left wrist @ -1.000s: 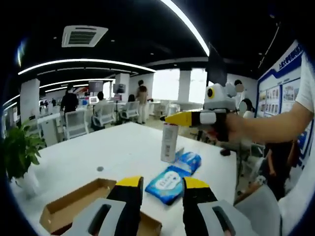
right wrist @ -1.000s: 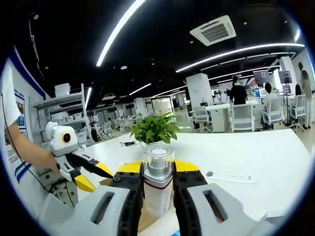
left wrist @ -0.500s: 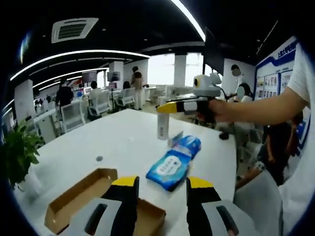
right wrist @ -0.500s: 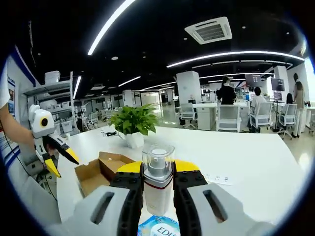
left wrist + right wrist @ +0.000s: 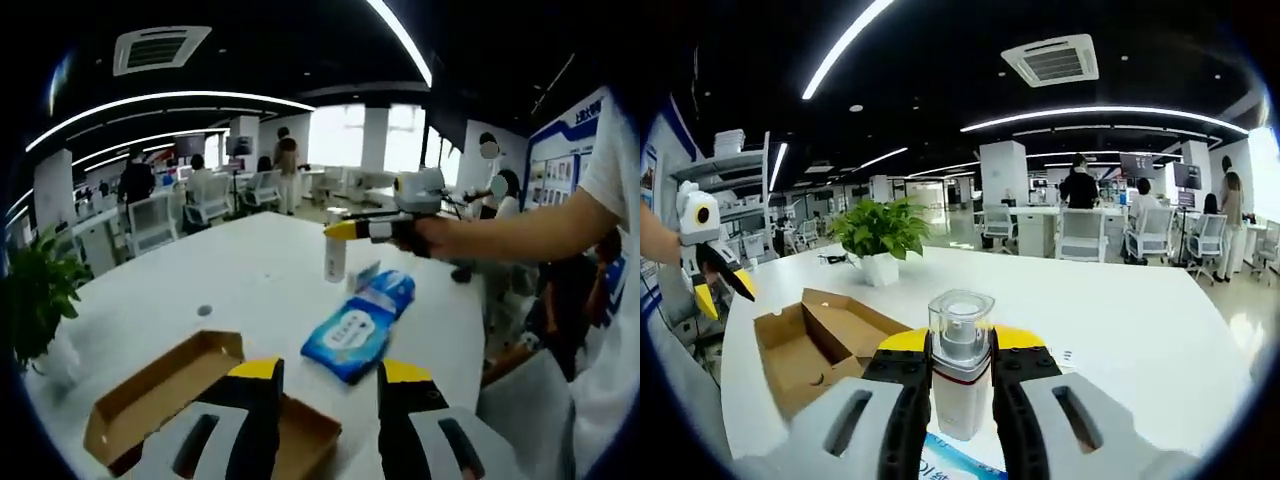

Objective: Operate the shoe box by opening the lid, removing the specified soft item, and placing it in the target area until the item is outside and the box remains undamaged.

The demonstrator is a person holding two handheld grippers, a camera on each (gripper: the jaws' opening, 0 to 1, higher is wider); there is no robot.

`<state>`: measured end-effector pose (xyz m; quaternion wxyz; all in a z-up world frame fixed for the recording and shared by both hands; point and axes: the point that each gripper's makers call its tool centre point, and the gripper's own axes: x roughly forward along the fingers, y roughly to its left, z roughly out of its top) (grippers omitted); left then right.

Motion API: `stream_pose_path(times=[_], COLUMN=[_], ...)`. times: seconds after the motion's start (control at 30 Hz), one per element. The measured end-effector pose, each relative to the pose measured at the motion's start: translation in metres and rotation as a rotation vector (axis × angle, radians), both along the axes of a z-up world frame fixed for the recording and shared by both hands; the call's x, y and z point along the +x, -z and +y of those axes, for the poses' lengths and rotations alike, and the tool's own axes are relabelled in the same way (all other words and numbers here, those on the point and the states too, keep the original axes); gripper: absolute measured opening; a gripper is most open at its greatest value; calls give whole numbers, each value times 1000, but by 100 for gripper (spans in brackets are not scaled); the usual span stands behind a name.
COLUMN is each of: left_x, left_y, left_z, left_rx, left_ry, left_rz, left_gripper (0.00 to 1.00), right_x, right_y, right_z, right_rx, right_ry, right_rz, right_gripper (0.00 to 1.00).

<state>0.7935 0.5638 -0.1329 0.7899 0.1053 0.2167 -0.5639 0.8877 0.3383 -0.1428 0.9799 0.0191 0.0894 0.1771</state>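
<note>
Fingers of the left gripper (image 5: pixel 330 400) are seen well apart with nothing between them, hovering above the near edge of the table (image 5: pixel 250 290). One cardboard shoe box (image 5: pixel 170 395) is counted, lid off or folded open, lying at the left just ahead of the left finger; its inside looks bare as far as can be seen. One blue wet-wipe pack (image 5: pixel 360 325) is noted right of the box, flat on the table, outside it. One white bottle (image 5: pixel 336 260) is seen beyond the pack, held at its top by the right gripper (image 5: pixel 345 229), which enters from the right in a person's hand (image 5: pixel 440 237).

In the right gripper view, the left gripper (image 5: pixel 715 285) shows at far left, jaws parted. The open box (image 5: pixel 815 340) lies next, with nothing visible inside. One potted plant (image 5: pixel 880 240) stands behind it. The right gripper (image 5: pixel 962 385) is clamped on the bottle (image 5: pixel 961 370), clear cap upward. A blue pack corner (image 5: pixel 940 468) is glimpsed under the jaws.
</note>
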Motion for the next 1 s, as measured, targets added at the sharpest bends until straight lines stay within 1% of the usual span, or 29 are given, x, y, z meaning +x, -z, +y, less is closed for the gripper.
stream_pose_path(times=[0.13, 0.23, 0.33, 0.4, 0.5, 0.6, 0.67, 1.0], left_x=[-6, -8, -8, -7, -7, -7, -6, -4], left_y=[6, 11, 12, 14, 18, 21, 23, 32], left_z=[-4, -6, -7, -8, -9, -10, -10, -12], left_rx=[-1, 14, 16, 17, 19, 25, 26, 30], left_ry=[9, 23, 27, 26, 30, 35, 33, 29], left_rz=[30, 30, 38, 43, 53, 59, 64, 94], left_gripper=[37, 37, 37, 37, 37, 37, 37, 37], right_x=[7, 11, 16, 16, 16, 18, 18, 23], right_y=[18, 31, 43, 50, 58, 68, 71, 89], right_z=[-9, -14, -23, -29, -34, -34, -38, -36], right_rx=[-11, -19, -23, -37, -49, -63, -58, -51], right_ry=[33, 48, 63, 73, 84, 75, 81, 86], right_rz=[11, 16, 14, 14, 17, 21, 24, 37], right_gripper=[19, 19, 19, 19, 19, 19, 19, 19])
